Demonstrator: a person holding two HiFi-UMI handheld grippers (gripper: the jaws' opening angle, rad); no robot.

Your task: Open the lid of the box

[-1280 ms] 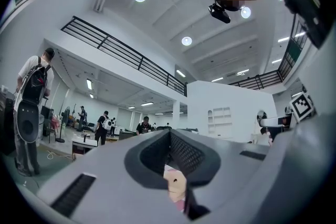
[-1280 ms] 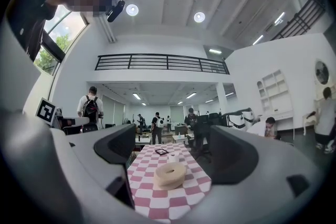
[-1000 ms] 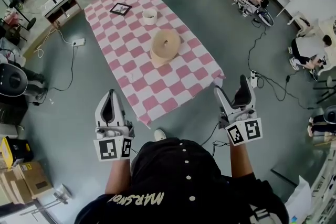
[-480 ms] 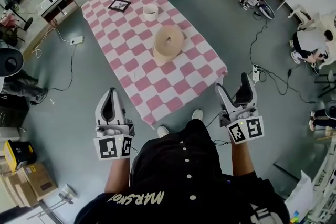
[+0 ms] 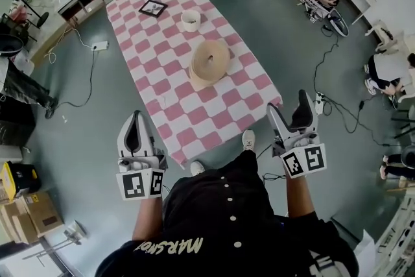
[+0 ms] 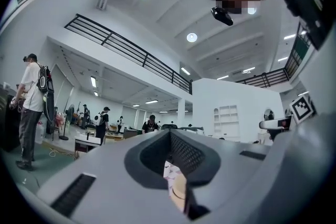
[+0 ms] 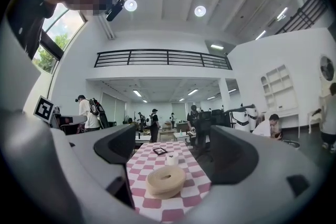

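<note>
Two empty grippers hang short of the checked table (image 5: pixel 194 121): left gripper (image 5: pixel 135 119) with jaws pressed together, right gripper (image 5: pixel 286 107) spread wide. Mid-table sits the round tan box (image 5: pixel 209 63), lid on. Approach stage; next, probably reach forward and clasp the lid's rim.

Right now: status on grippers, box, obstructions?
Left gripper shut, empty; right gripper open, empty; both short of the table. Box mid-table, lid on, untouched. Nothing between grippers and box; cup, frame beyond it.
</note>
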